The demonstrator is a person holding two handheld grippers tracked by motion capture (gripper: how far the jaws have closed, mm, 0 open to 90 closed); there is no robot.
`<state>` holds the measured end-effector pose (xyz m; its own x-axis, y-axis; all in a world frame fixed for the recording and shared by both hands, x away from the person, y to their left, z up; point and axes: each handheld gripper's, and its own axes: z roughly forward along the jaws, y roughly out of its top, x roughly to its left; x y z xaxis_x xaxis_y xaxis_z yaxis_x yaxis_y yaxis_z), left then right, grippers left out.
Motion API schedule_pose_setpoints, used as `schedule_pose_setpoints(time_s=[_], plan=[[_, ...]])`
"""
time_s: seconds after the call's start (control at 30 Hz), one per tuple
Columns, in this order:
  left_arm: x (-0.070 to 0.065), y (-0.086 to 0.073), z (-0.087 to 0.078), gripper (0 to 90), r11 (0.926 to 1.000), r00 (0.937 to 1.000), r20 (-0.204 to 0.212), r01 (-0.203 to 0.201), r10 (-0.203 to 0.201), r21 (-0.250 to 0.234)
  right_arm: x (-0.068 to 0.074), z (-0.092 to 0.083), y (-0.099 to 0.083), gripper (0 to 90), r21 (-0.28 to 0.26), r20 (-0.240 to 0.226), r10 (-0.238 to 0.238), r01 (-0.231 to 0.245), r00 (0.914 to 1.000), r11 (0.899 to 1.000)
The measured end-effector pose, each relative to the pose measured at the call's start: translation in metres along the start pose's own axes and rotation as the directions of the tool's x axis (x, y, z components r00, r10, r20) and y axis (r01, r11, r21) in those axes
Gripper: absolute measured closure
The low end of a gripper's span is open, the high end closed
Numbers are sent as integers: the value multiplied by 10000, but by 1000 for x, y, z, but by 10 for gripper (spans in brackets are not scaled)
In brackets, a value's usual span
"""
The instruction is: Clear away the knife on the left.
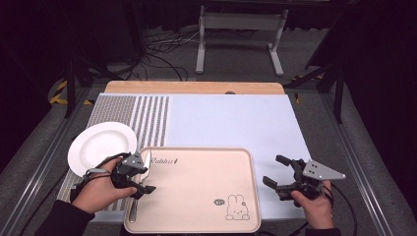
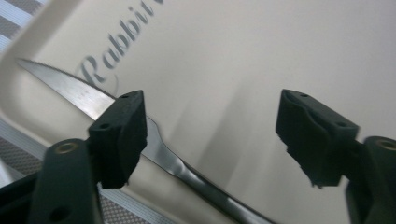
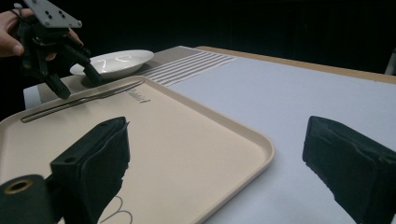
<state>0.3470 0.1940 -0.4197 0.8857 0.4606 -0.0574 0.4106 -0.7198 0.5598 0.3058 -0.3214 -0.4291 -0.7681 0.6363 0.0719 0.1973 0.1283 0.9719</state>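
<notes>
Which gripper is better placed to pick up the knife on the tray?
Left. The left gripper hangs open right over the knife at the tray's left edge; the right gripper sits open off the tray's far side.

A beige tray (image 1: 196,196), printed with a rabbit drawing and the word "Rabbit", is set at the near edge of a pale blue mat (image 1: 231,123). A metal knife (image 1: 140,184) is laid along the tray's left side. A white plate (image 1: 101,146) is placed on the mat's grey striped section (image 1: 142,118), just left of the tray. Cables (image 1: 162,54) are strewn on the floor beyond the table.
</notes>
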Motion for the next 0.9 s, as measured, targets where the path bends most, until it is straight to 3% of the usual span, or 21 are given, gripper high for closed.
schedule_pose_setpoints(time_s=[0.03, 0.27, 0.47, 0.63, 0.9], plan=[[0, 1, -2, 178, 9998, 10000, -88, -4, 3, -173, 0, 0, 0, 78, 11, -14, -16, 16, 10000, 10000], [-1, 4, -10, 120, 9975, 9996, -234, -164, 149, -686, 0, -2, -1, 72, -28, 30, 27, -27, 10000, 10000], [-3, 4, -20, 100, 9885, 9988, -427, -304, 243, -1482, 2, -2, -2, 69, -6, 48, 32, -32, 10000, 10000], [-4, 0, -33, 97, 9721, 9983, -546, -331, 209, -2324, 2, -2, -2, 69, -11, 11, 67, -67, 10000, 10000], [-4, -14, -46, 92, 9440, 9962, -849, -483, 216, -3263, 2, -2, -2, 68, -18, 1, 39, -39, 10000, 10000]])
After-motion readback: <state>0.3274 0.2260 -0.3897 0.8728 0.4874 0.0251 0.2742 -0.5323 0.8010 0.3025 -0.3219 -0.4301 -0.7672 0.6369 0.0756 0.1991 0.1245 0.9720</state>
